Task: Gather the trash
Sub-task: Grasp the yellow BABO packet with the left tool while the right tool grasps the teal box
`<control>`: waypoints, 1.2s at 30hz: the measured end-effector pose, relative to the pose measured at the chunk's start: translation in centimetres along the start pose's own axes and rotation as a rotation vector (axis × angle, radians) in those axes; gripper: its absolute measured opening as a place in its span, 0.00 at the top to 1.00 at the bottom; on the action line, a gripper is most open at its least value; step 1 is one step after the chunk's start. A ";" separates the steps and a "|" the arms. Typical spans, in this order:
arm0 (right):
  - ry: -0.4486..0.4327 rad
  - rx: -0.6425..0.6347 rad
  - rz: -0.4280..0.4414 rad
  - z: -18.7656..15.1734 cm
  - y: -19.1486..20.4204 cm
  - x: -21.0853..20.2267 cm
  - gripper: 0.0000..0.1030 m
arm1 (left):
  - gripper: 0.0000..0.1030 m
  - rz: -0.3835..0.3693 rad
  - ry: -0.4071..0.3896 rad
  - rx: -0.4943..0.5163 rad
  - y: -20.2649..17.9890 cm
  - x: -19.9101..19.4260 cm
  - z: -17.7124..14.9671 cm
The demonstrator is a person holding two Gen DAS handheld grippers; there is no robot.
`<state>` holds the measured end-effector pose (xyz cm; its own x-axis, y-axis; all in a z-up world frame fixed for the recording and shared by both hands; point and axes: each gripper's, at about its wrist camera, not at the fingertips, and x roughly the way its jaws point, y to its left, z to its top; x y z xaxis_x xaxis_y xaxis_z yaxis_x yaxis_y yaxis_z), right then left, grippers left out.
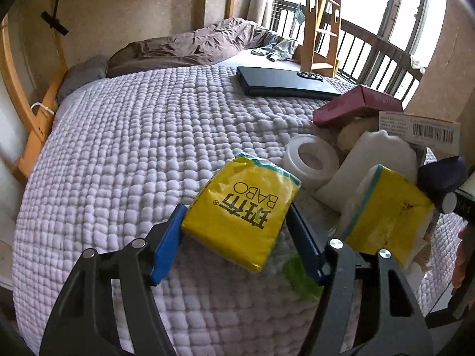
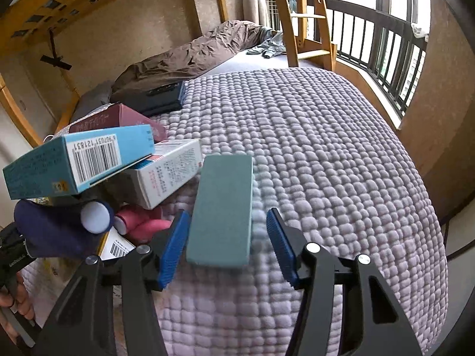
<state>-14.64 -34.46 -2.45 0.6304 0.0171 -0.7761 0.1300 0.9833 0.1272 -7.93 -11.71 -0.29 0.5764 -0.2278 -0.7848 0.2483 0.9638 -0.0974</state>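
Blue-padded fingers of the left gripper (image 1: 234, 234) fill the bottom of the left wrist view, and between them sits a yellow tissue pack (image 1: 242, 210) printed "BABO". Both pads press its sides, so the jaws are clamped on it. Its long axis runs from the lower centre up toward the upper centre of the frame, leaning slightly right, with the teal-edged end farthest from the camera. A second yellow tissue pack (image 1: 386, 216) lies just beside it at the lower right, tilted, so two such packs are counted. Behind them, at centre right, stand one white tape roll (image 1: 310, 157), one white bottle (image 1: 377, 163), one maroon box (image 1: 356, 103) and one barcoded carton (image 1: 427, 130). One black laptop (image 1: 285, 81) lies farther up the quilted bedspread (image 1: 133, 148).

In the right wrist view, the right gripper (image 2: 227, 241) straddles one grey-green flat box (image 2: 222, 210) lying on the bedspread at lower centre. Its long axis points up the frame, away from the camera. The left pad touches or nearly touches the box's edge, while the right pad stands clear of it, so the jaws are apart. At the left of that frame lies a heap: one blue box (image 2: 80, 160), one white box (image 2: 166, 172), one pink item (image 2: 139, 222) and one dark blue bottle (image 2: 65, 225). A hand (image 2: 14, 296) shows at the lower left edge.
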 end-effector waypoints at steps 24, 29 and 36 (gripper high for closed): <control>0.001 0.114 0.075 0.7 -1.5 -0.3 0.59 | 0.38 -0.029 -0.008 -0.007 0.8 -0.3 0.0; 0.006 0.152 0.092 0.3 -2.4 -0.9 0.59 | 0.38 -0.045 -0.013 -0.042 1.4 -0.7 -0.1; 0.008 0.182 0.104 -0.2 -2.9 -1.6 0.59 | 0.38 -0.042 -0.012 -0.073 1.7 -1.4 -0.7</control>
<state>-16.13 -37.29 -1.71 0.6414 0.1192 -0.7579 0.2008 0.9273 0.3158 -8.89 -9.67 0.23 0.5760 -0.2693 -0.7718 0.2156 0.9608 -0.1744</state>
